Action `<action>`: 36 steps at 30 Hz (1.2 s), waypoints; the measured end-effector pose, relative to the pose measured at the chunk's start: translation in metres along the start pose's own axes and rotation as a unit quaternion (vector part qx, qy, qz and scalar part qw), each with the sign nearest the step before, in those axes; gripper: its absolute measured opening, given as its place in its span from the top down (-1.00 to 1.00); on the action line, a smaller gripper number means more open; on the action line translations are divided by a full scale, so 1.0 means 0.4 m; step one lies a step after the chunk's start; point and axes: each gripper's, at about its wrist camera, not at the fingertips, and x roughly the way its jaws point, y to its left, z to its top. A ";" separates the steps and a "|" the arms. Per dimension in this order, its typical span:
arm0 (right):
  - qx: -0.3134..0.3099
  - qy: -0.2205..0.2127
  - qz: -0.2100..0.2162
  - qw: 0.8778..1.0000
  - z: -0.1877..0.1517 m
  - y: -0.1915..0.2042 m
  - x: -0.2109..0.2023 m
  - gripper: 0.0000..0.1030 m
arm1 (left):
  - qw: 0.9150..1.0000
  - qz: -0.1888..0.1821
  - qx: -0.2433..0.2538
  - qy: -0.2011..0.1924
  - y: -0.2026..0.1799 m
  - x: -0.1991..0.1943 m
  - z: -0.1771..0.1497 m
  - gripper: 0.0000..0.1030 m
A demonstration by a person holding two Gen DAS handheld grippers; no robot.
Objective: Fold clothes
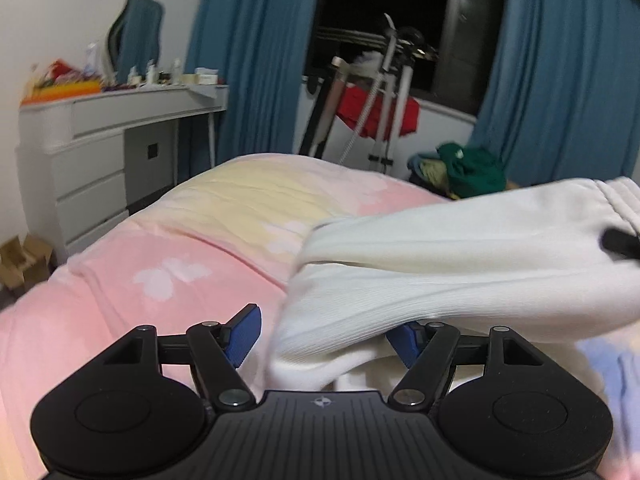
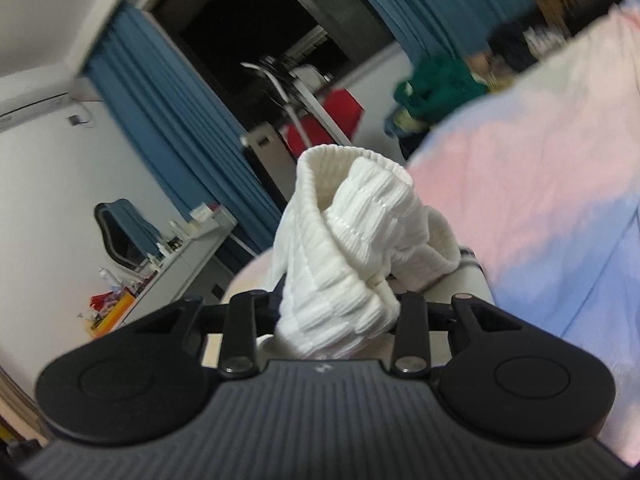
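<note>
Mostly pink bed, blue curtains, white dresser at left. White ribbed garment lies lower right, blurred. Left gripper jaws apart, cloth draped between. Right gripper jaws hidden by bunched garment; cannot tell. Right wrist view is tilted.

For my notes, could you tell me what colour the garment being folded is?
White, with a ribbed knit texture; clearest in the right wrist view.
</note>
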 end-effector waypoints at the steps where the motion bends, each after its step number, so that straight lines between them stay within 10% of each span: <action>1: -0.003 0.001 -0.005 1.000 0.000 -0.003 -0.005 0.27 | 1.000 0.001 -0.005 0.001 0.007 -0.002 -0.003 -0.38; 15: -0.003 0.069 -0.081 0.994 -0.046 -0.089 0.033 0.20 | 0.994 -0.024 -0.082 0.070 0.080 0.037 -0.031 -0.39; 22: 0.027 0.095 -0.105 0.990 -0.055 -0.128 0.046 -0.62 | 0.992 -0.025 -0.097 0.076 0.090 0.034 -0.027 -0.39; 36: 0.130 0.146 0.017 0.981 -0.052 -0.206 0.122 -0.87 | 0.976 -0.035 -0.189 0.100 0.154 0.059 -0.020 -0.39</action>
